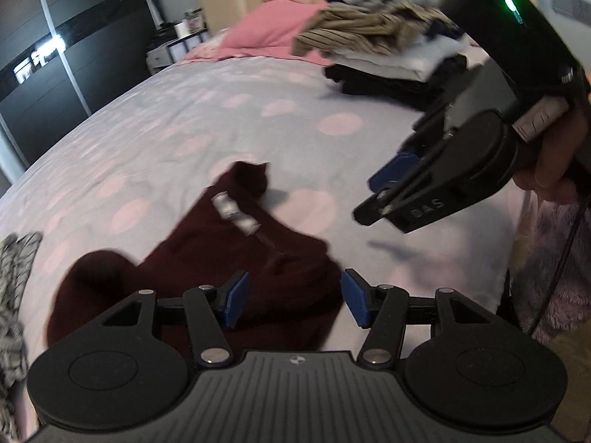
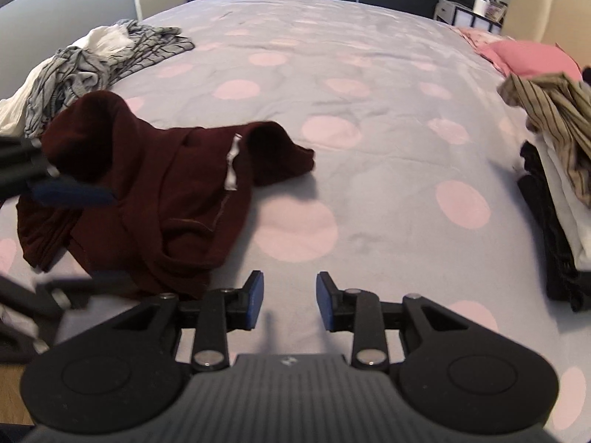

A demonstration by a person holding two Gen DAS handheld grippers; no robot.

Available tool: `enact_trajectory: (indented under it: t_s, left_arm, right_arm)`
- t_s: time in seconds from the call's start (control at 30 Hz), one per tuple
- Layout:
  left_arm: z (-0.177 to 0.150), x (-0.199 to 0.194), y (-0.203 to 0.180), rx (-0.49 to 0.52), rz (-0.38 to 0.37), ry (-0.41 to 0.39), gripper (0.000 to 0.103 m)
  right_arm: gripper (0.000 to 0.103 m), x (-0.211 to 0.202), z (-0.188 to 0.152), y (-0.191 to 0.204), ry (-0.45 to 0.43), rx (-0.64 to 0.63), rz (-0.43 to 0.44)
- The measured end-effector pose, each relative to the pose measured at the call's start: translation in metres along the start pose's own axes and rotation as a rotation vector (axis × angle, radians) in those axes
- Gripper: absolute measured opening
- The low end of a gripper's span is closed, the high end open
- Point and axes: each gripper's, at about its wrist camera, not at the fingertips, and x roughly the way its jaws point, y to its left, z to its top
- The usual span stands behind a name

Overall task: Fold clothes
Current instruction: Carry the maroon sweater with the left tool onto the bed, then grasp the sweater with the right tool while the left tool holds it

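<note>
A crumpled maroon garment (image 1: pixel 221 251) (image 2: pixel 166 192) with a white neck label (image 1: pixel 234 214) lies on the bed near its front edge. My left gripper (image 1: pixel 295 302) is open right over the garment's near part, and cloth lies between its blue pads without being pinched. In the right wrist view the left gripper (image 2: pixel 85 236) shows blurred at the left edge, straddling the garment. My right gripper (image 2: pixel 290 301) is open over bare bedcover to the right of the garment, holding nothing. The left wrist view shows the right gripper (image 1: pixel 376 195) hanging above the bed, held by a hand.
The bed has a lilac cover with pink dots (image 1: pixel 184 129) (image 2: pixel 369 129). A stack of folded clothes (image 1: pixel 388 55) (image 2: pixel 554 184) sits at the right. A heap of unfolded striped and white clothes (image 1: pixel 14 295) (image 2: pixel 92 55) lies at the left. Pink pillow (image 1: pixel 266 33) at the headboard.
</note>
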Motion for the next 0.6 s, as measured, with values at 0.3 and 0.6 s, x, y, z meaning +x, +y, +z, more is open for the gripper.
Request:
enact_trajectory:
  t_s: [0.3,0.6]
  left_arm:
    - [0.009,0.032,-0.005,-0.074,0.021,0.069,0.005]
    - [0.006,-0.019,0.063,-0.246,0.069,0.068,0.001]
  right_arm:
    - [0.039,-0.003,-0.002,-0.003,-0.008,-0.007,0.034]
    - [0.039,-0.008,0.014,0.005,-0.034,-0.078,0.069]
